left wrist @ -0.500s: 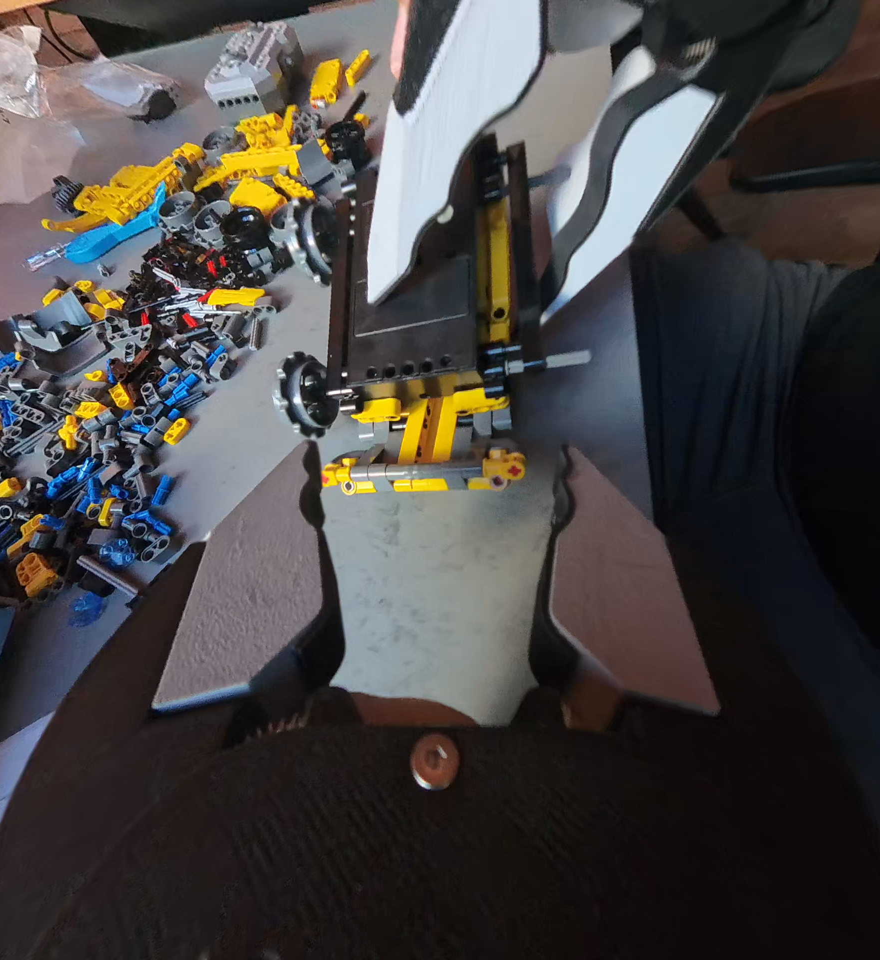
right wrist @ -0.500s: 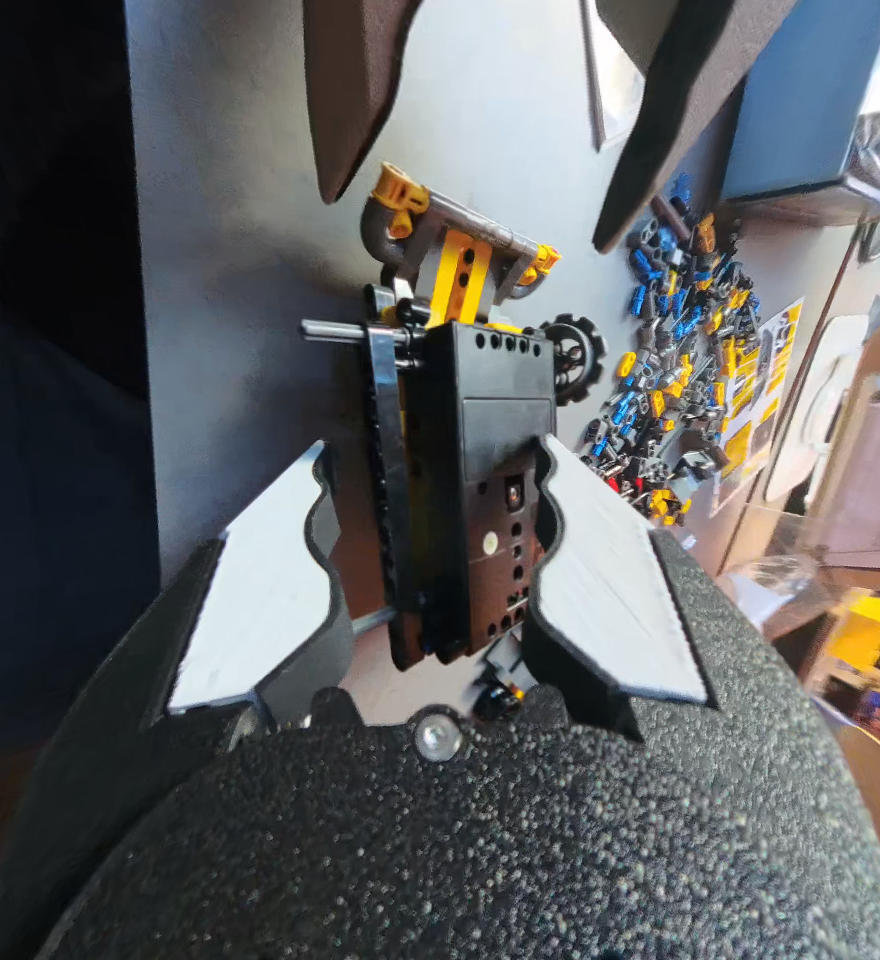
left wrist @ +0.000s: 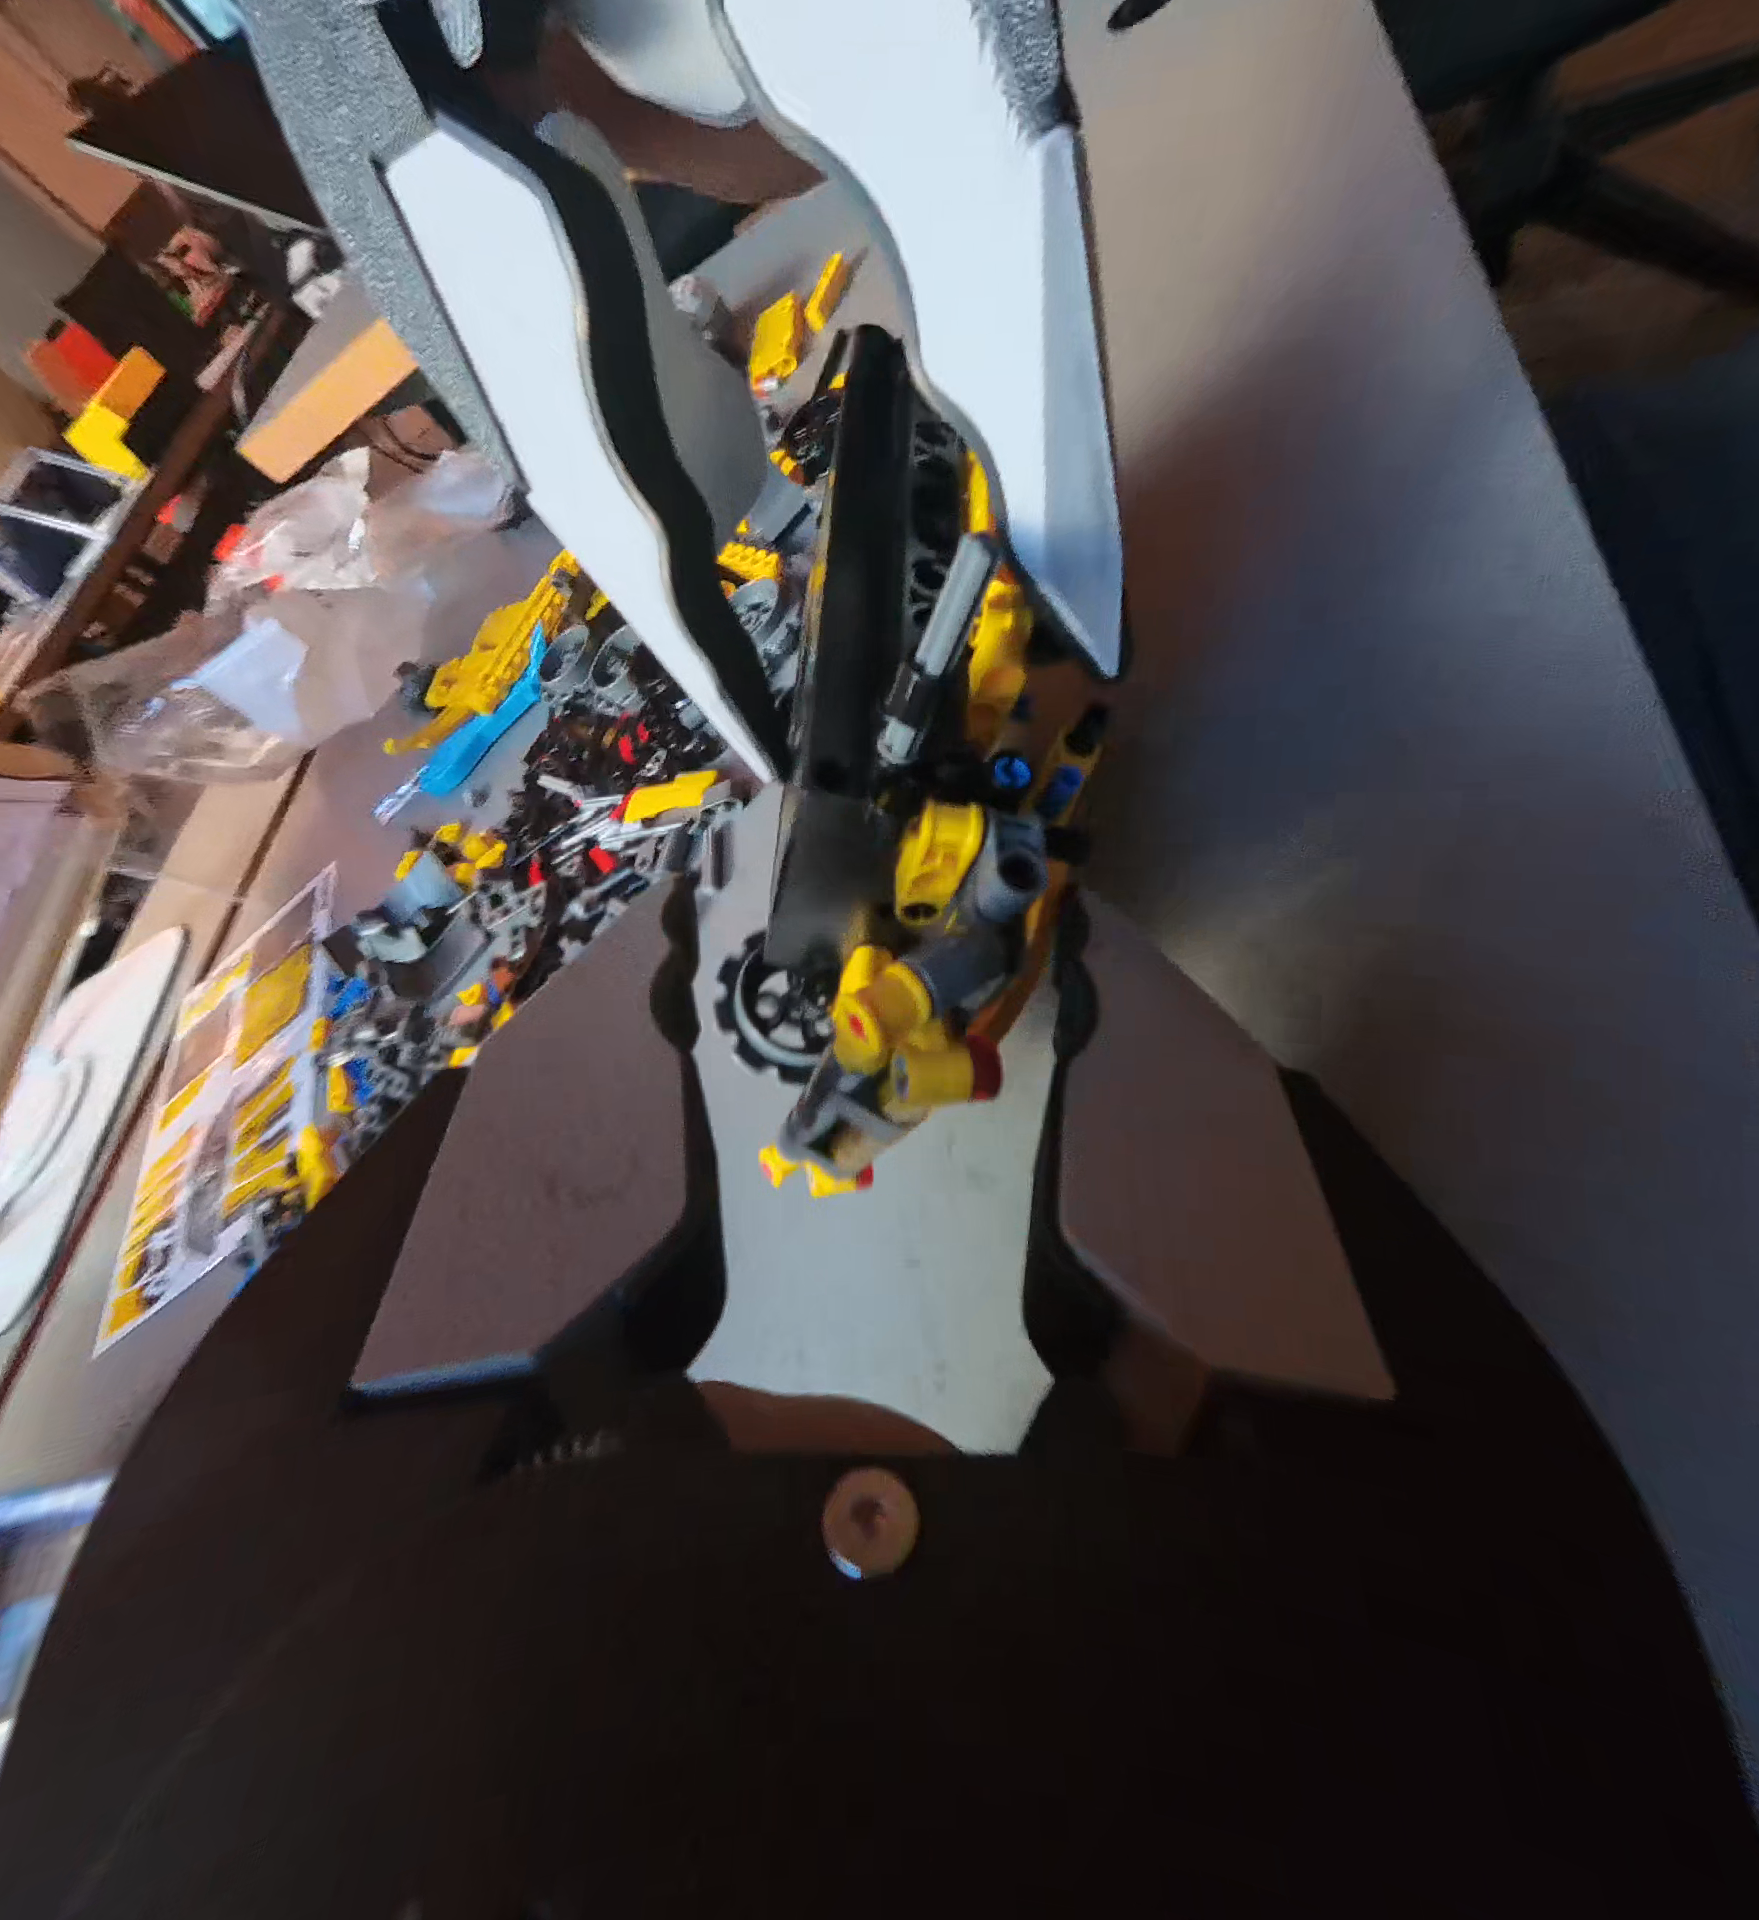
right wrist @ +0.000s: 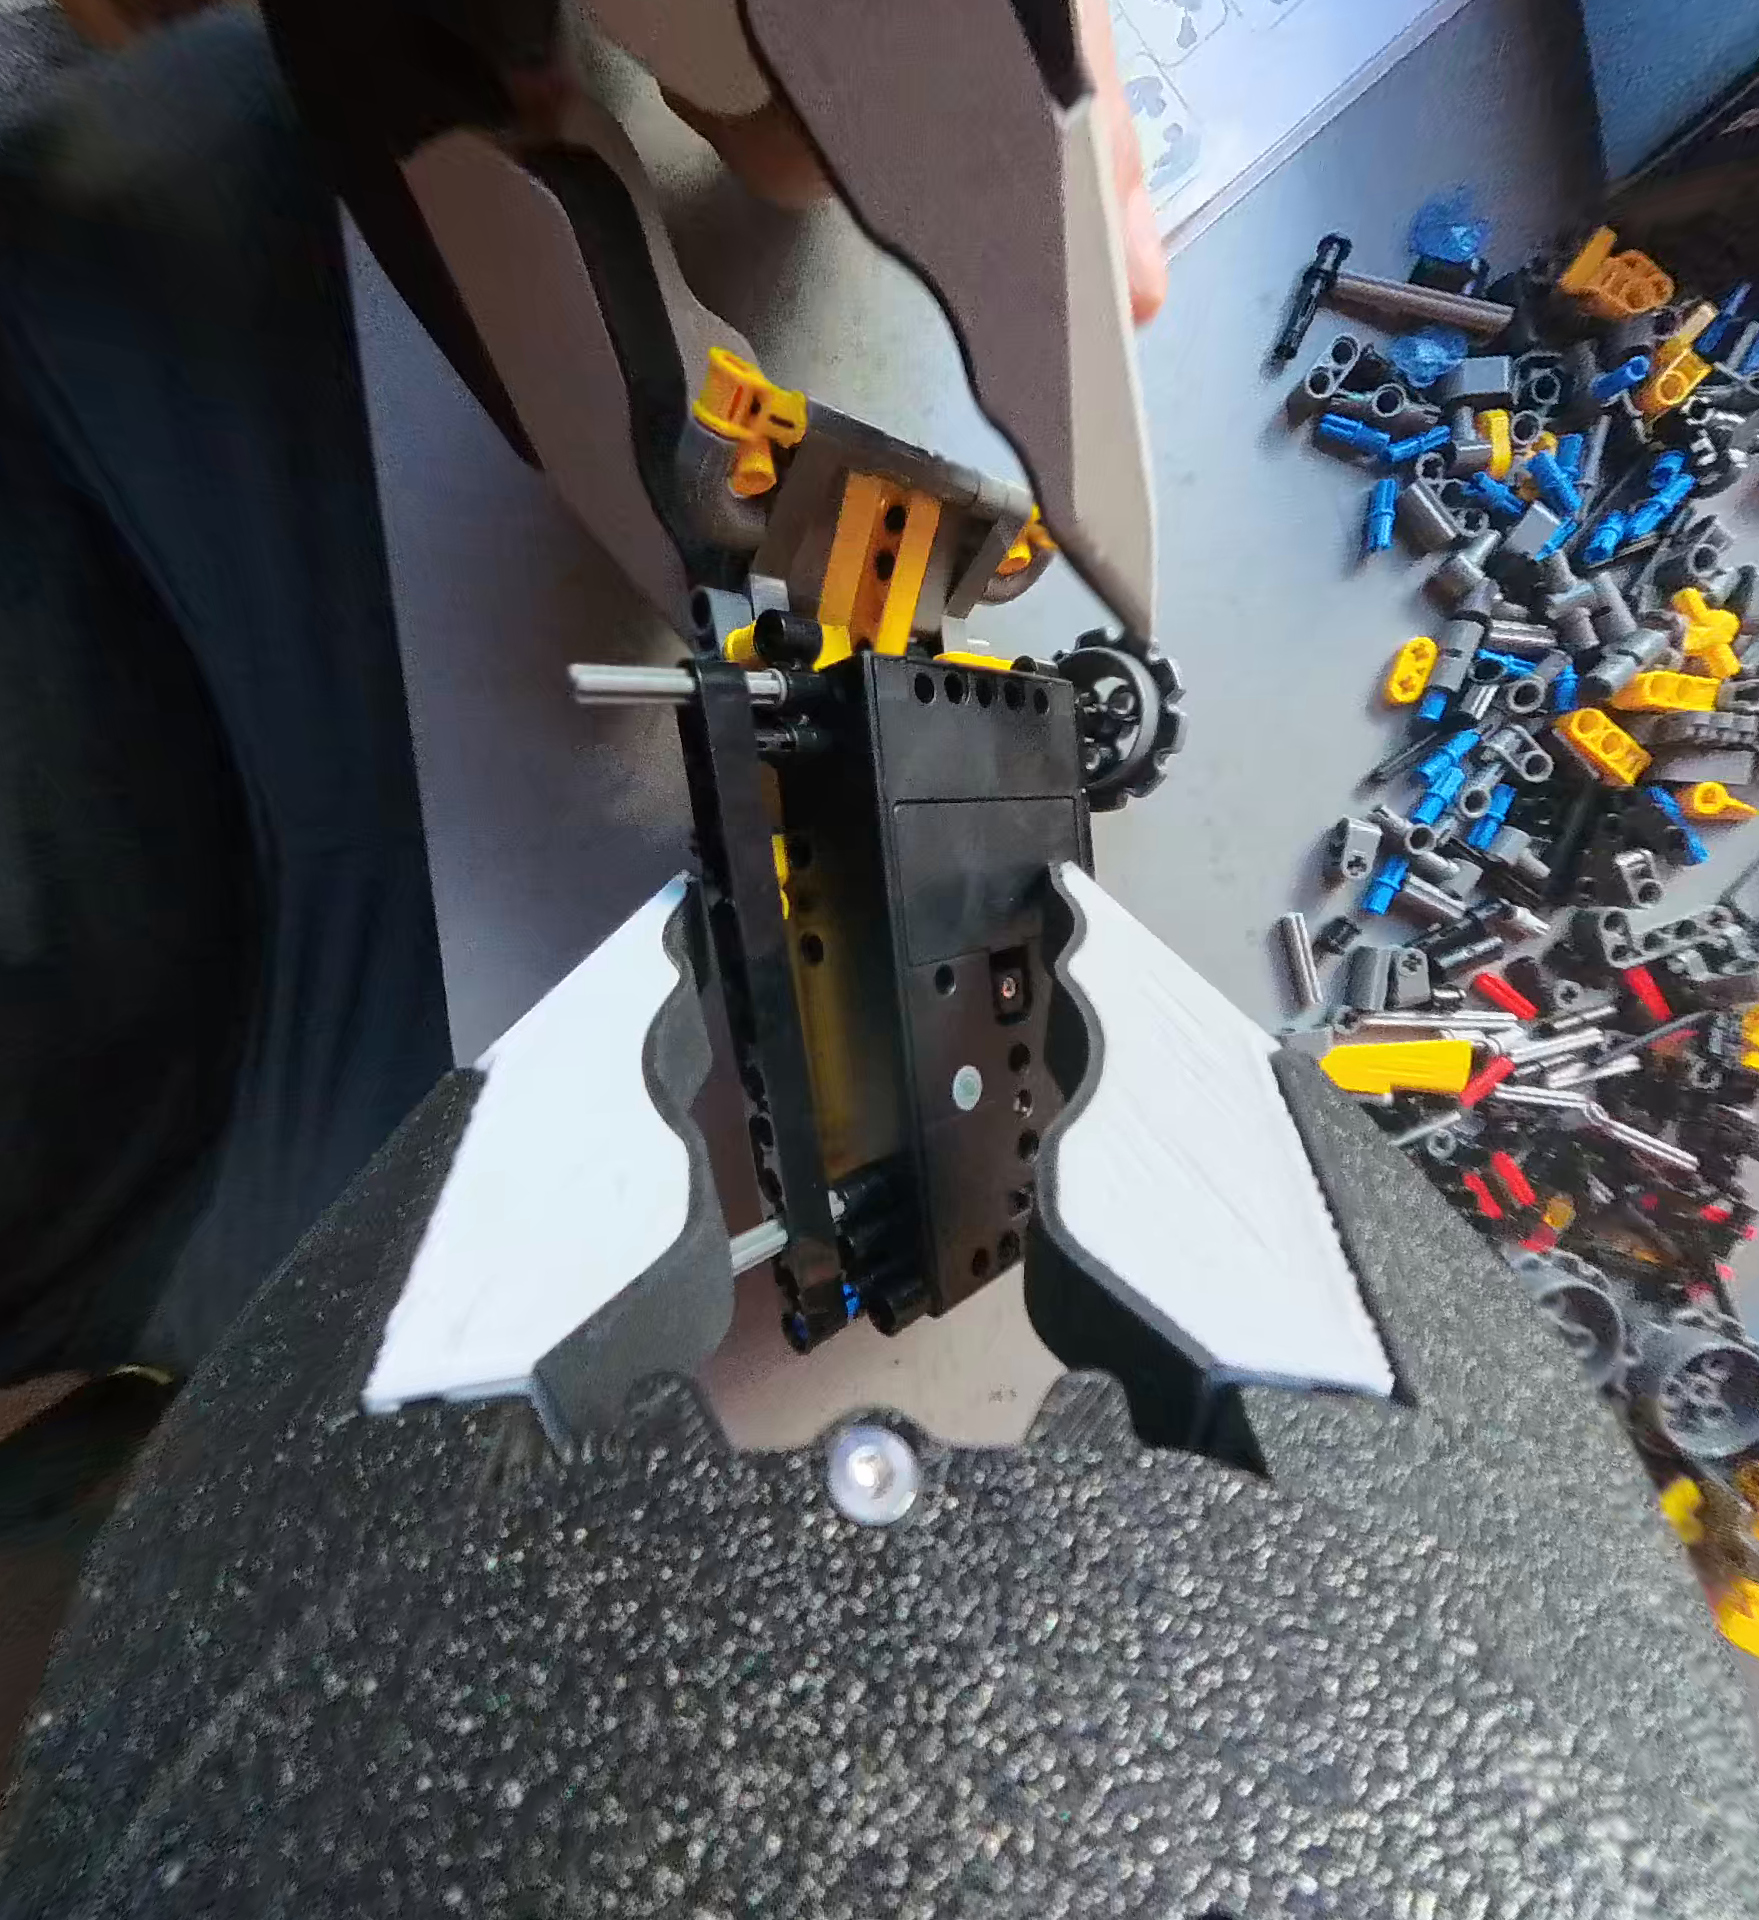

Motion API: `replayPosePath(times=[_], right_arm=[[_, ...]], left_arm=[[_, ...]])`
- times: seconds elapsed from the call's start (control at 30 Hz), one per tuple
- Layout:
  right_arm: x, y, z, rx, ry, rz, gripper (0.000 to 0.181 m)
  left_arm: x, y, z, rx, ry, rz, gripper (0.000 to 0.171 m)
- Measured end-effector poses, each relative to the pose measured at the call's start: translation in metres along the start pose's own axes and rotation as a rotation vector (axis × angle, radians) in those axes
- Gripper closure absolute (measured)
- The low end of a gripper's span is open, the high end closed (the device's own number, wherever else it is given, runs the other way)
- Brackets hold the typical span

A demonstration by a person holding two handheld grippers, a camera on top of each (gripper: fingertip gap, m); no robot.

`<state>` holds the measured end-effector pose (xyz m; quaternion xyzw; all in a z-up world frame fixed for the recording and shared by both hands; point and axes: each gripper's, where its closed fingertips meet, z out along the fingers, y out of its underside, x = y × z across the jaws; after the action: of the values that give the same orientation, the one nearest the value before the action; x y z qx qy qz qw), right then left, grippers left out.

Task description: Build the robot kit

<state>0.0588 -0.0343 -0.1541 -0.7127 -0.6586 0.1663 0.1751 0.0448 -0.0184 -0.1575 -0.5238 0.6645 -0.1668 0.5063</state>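
The right gripper (right wrist: 880,894) clamps a black and yellow brick-built model (right wrist: 896,935) by its long sides, its white fingers (right wrist: 1176,1132) pressed against the black frame on one flank and the black box on the other. The model is held over the grey table (right wrist: 501,727) near the table's edge. The left gripper (left wrist: 870,904) comes in from 12 o'clock in the right wrist view, its jaws spread wide around the model's yellow and grey front end (right wrist: 875,499); whether they touch it cannot be told. One dark fingertip (right wrist: 1114,540) sits just beside the black toothed wheel (right wrist: 1124,717) at the model's 1 o'clock corner. A heap of loose blue, grey, black and yellow pieces (right wrist: 1581,831) lies at 3 o'clock. In the left wrist view, printed sheets (left wrist: 231,1122) lie at 9 o'clock.
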Motion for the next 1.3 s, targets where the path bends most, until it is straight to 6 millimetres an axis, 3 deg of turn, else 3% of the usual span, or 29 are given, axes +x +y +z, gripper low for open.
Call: replayPosePath(times=[0.17,0.33,0.43,0.53,0.73,0.83,1.03,1.07,1.13,1.3], right_arm=[[0.004,-0.004,-0.003,0.041,-0.093,0.048,0.117],[0.004,-0.007,-0.005,0.053,-0.161,0.065,0.117],[0.005,-0.010,-0.006,0.057,-0.200,0.080,0.117],[0.007,-0.012,-0.006,0.062,-0.227,0.095,0.117],[0.008,-0.013,-0.006,0.064,-0.248,0.108,0.116],[0.008,-0.013,-0.006,0.062,-0.246,0.113,0.117],[0.008,-0.013,-0.007,0.058,-0.251,0.120,0.117],[0.008,-0.014,-0.007,0.060,-0.256,0.125,0.117],[0.008,-0.014,-0.007,0.062,-0.264,0.129,0.117],[0.009,-0.013,-0.008,0.063,-0.265,0.126,0.117]], left_arm=[[0.004,-0.003,0.014,0.030,0.074,0.006,0.117],[0.009,-0.008,0.004,0.096,0.198,-0.105,0.113],[0.008,-0.021,-0.007,0.190,0.279,-0.225,0.107],[0.001,-0.026,-0.013,0.244,0.275,-0.288,0.119],[-0.002,-0.036,-0.020,0.261,0.249,-0.346,0.121],[-0.024,-0.036,-0.025,0.209,0.115,-0.396,0.132],[-0.014,-0.031,-0.022,-0.004,0.034,-0.263,0.112],[-0.013,-0.030,-0.020,-0.036,0.016,-0.232,0.114],[-0.015,-0.028,-0.018,-0.068,-0.025,-0.170,0.136],[-0.017,-0.029,-0.015,-0.056,-0.015,-0.126,0.140]])
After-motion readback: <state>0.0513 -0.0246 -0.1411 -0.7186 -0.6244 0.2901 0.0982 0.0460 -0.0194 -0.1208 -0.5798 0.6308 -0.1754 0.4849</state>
